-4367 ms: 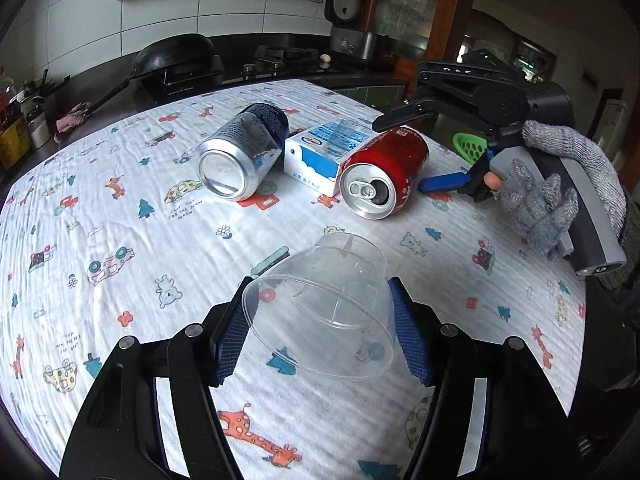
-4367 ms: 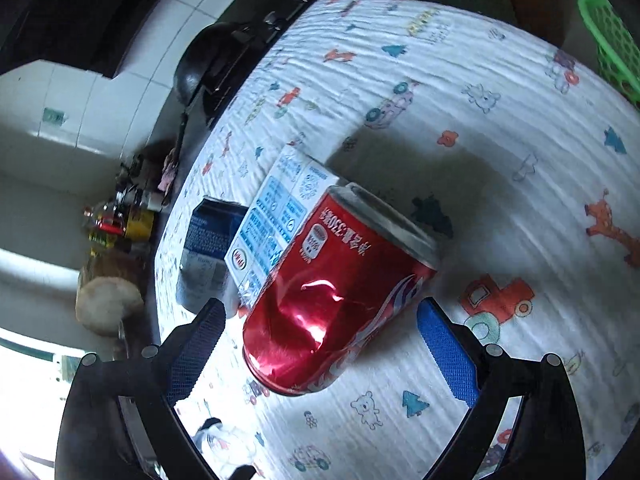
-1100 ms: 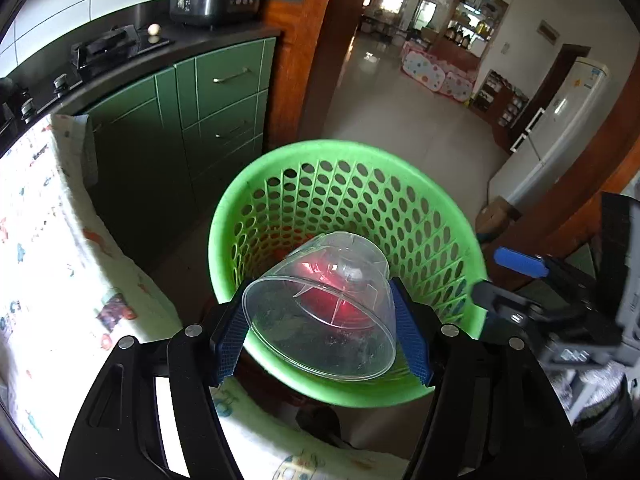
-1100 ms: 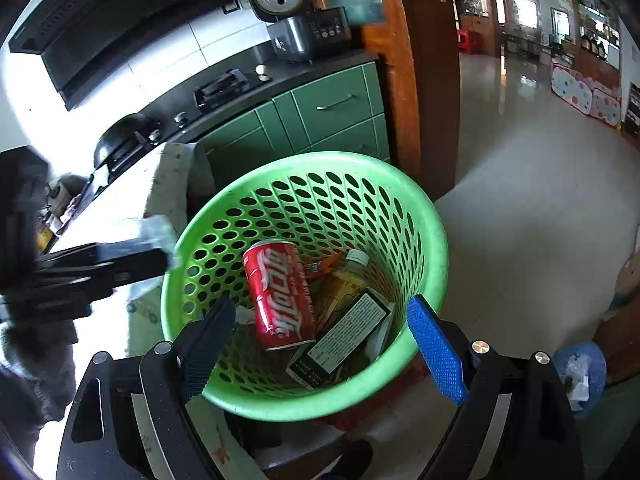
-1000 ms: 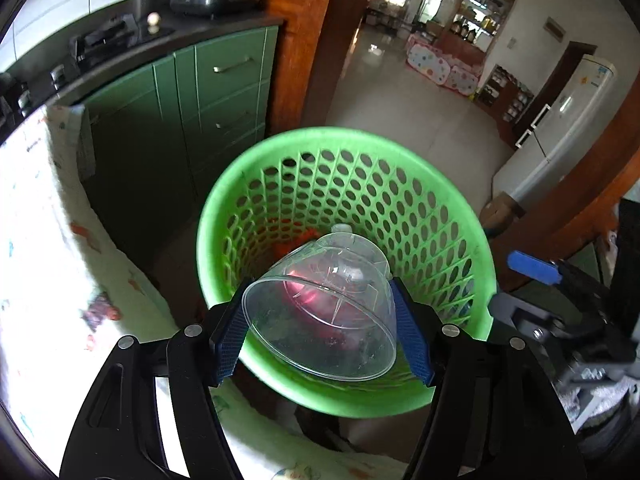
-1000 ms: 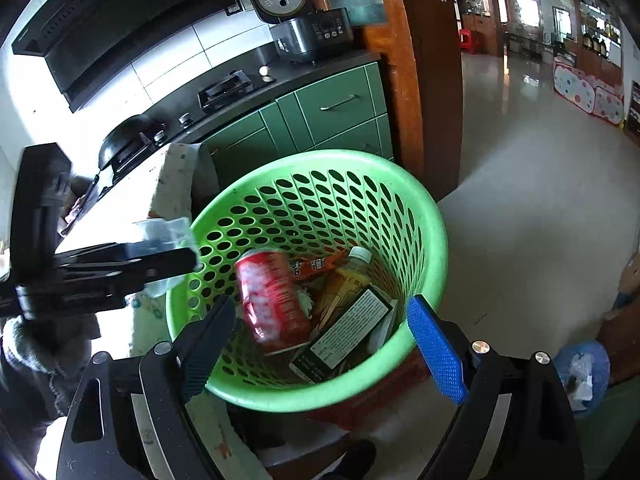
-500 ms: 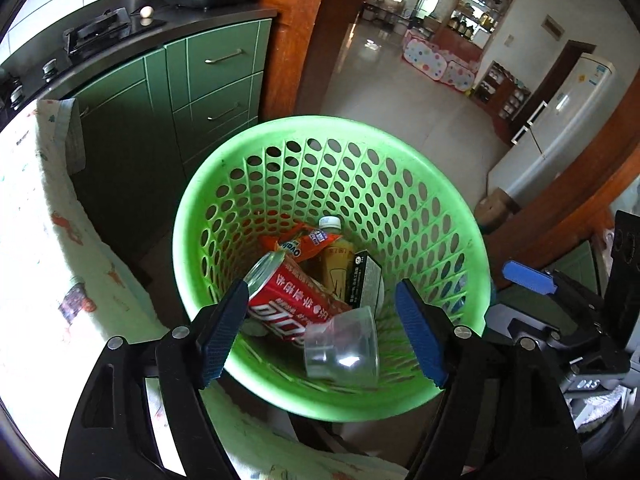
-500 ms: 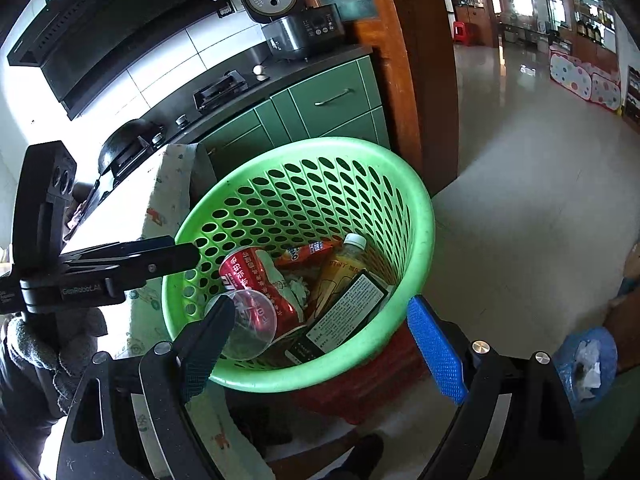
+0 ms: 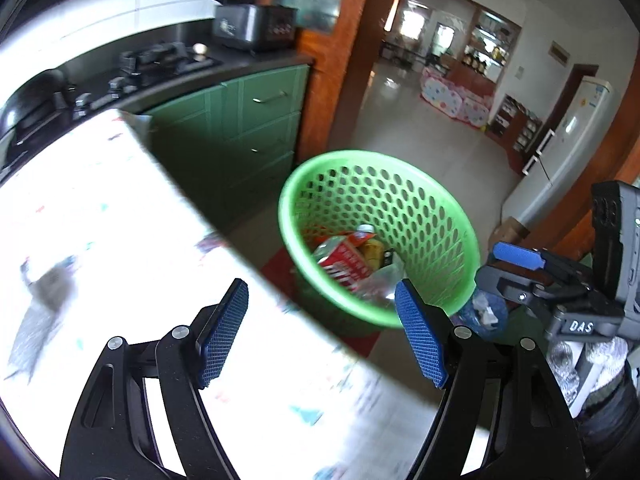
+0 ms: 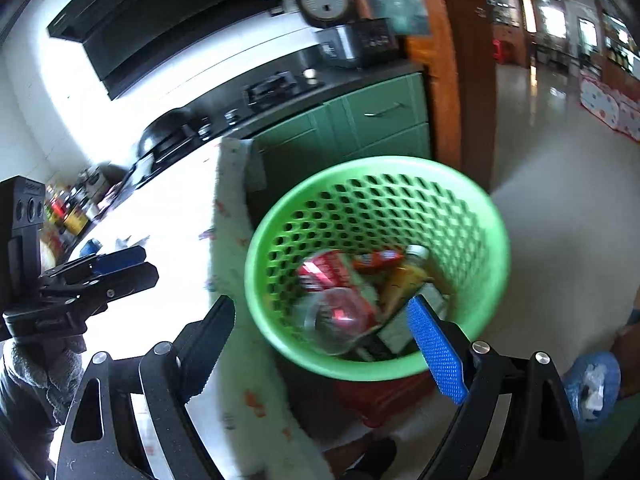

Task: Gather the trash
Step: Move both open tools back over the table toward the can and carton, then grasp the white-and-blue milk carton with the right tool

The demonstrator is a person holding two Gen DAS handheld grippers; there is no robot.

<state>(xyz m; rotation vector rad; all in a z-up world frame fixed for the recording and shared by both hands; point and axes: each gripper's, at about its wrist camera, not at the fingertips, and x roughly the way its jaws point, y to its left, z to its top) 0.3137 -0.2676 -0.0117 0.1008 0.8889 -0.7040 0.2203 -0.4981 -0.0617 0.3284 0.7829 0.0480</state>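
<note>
The basket (image 10: 476, 216) was bright green, its wall pierced all over with rows of holes. Inside it lay a red can (image 10: 324, 272) with white lettering, a clear cup (image 10: 332, 328) and an amber bottle (image 10: 404, 276) with a white cap. Behind the basket stood dark green cabinets (image 10: 372, 124); beside it, a white tablecloth (image 9: 120, 240) carried small coloured prints.

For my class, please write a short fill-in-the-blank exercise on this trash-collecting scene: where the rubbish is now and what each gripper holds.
1. The red can lies inside the ____ basket.
2. The clear plastic cup lies in the basket, beside the red ____.
3. The left gripper has just been opening, and between its pads there is ____.
4. The right gripper stands ____ and holds nothing.

Missing words: green; can; nothing; open
</note>
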